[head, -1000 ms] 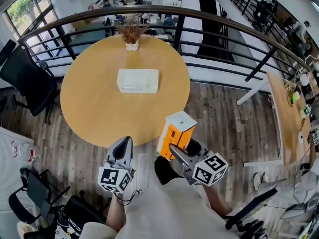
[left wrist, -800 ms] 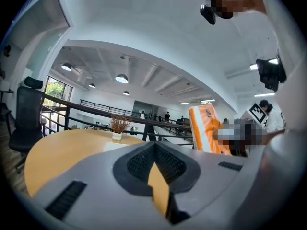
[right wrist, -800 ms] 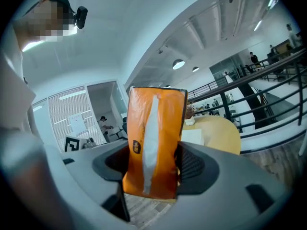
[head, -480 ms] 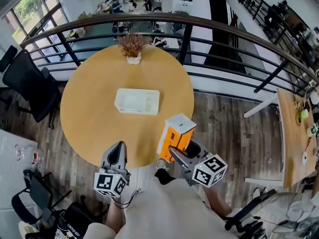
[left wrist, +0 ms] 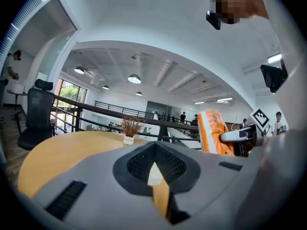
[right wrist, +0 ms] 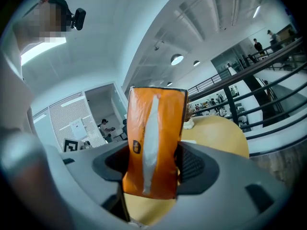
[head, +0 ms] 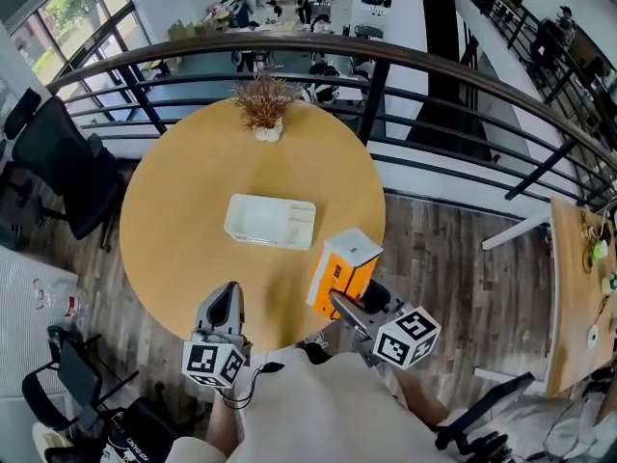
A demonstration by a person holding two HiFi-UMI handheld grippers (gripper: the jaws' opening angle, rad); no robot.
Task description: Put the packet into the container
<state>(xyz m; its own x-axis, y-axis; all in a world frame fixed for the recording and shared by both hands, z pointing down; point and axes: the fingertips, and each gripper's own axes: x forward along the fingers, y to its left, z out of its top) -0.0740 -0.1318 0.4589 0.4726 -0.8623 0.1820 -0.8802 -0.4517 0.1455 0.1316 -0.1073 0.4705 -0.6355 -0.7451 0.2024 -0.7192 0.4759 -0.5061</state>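
Packet [head: 342, 270], orange, stands clamped in the right gripper [head: 349, 309] near the container [head: 270, 222]. Left gripper [head: 226, 302], farther from it, is closed, empty.

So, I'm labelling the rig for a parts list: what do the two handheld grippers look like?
Both the left gripper and the right gripper are light grey, wedge-shaped shells lined with dark textured pads. Each carries a white cube printed with black square markers. A thin black cord loops by the left one.
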